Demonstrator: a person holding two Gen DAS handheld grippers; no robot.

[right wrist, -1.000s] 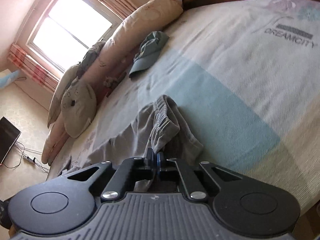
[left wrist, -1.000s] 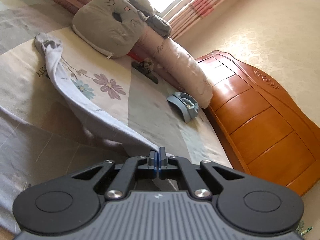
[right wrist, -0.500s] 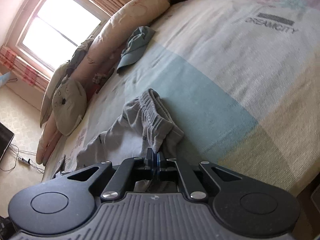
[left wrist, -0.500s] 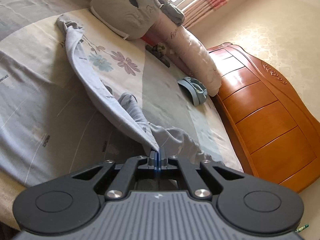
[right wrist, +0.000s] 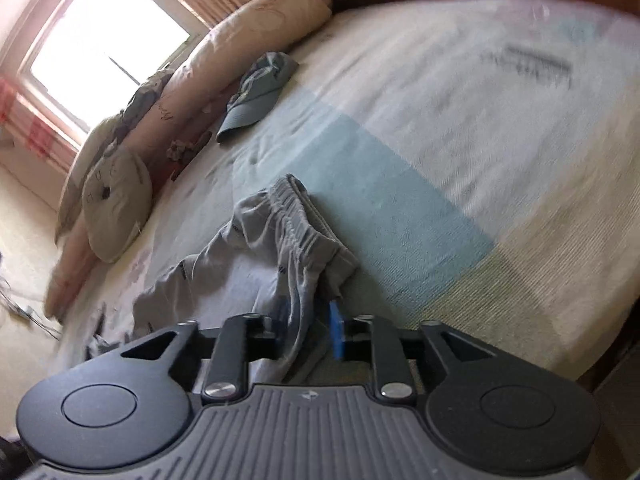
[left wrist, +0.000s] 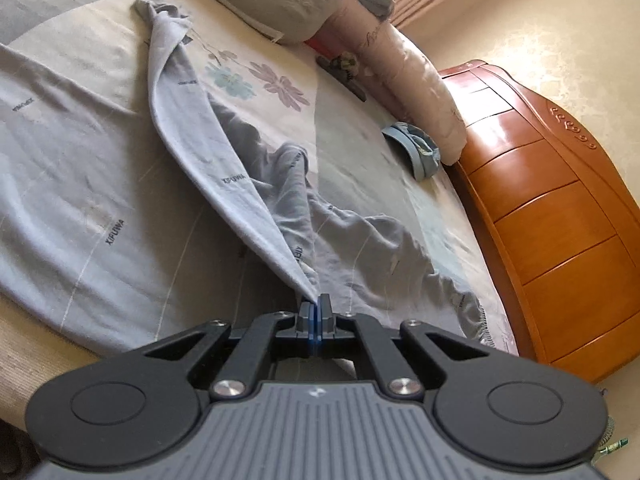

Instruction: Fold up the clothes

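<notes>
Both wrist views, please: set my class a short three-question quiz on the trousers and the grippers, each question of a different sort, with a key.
1. True or false: the left gripper is shut on the trousers.
2. Multiple choice: what lies beside the long pillow in the right wrist view? A) a cap B) a book C) a shoe
3. Fill in: between the right gripper fingers hangs the grey ____.

Key:
1. True: its fingers pinch a corner of the cloth.
2. A: the cap lies on the bed.
3. Trousers: the jaws are opening, with the cloth between them.
</notes>
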